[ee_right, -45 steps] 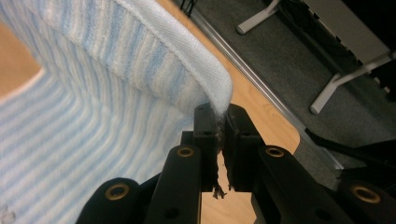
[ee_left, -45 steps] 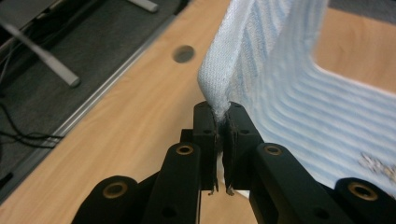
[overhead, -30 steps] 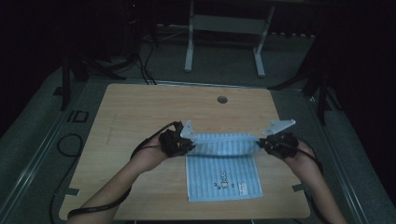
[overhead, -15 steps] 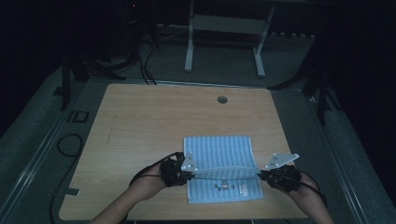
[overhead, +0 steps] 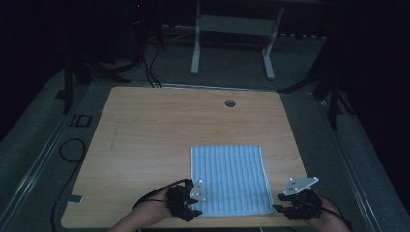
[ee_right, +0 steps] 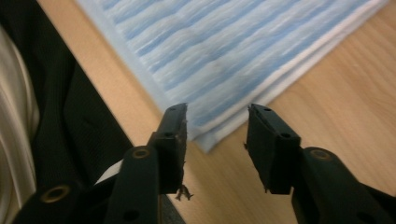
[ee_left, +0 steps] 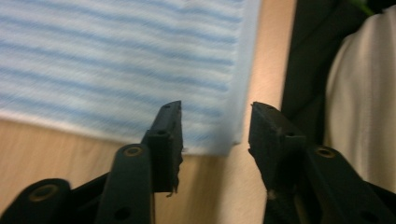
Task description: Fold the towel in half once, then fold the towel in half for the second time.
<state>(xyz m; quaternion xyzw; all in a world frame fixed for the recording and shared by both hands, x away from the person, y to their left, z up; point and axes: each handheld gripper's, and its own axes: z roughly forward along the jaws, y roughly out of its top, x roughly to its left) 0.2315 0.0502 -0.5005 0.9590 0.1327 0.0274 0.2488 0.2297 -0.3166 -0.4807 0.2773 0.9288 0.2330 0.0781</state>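
- The wooden table (overhead: 159,145) takes up most of the high view, pale and bare over its left half, with a small round hole (overhead: 230,103) near its far edge.
- A blue-and-white striped towel (overhead: 229,179) lies flat and folded on the table's near right part, its near edge close to the table's front edge.
- The left gripper (overhead: 193,212) sits at the towel's near left corner; in the left gripper view its jaws stand apart, that corner (ee_left: 219,140) lying between them, with nothing pinched.
- The right gripper (overhead: 279,209) rests just beside the towel's near right corner; in the right gripper view its jaws are spread, the layered corner (ee_right: 210,140) just ahead of the gap, ungripped.
- A grey three-cornered plate (overhead: 300,184) tops the right gripper.
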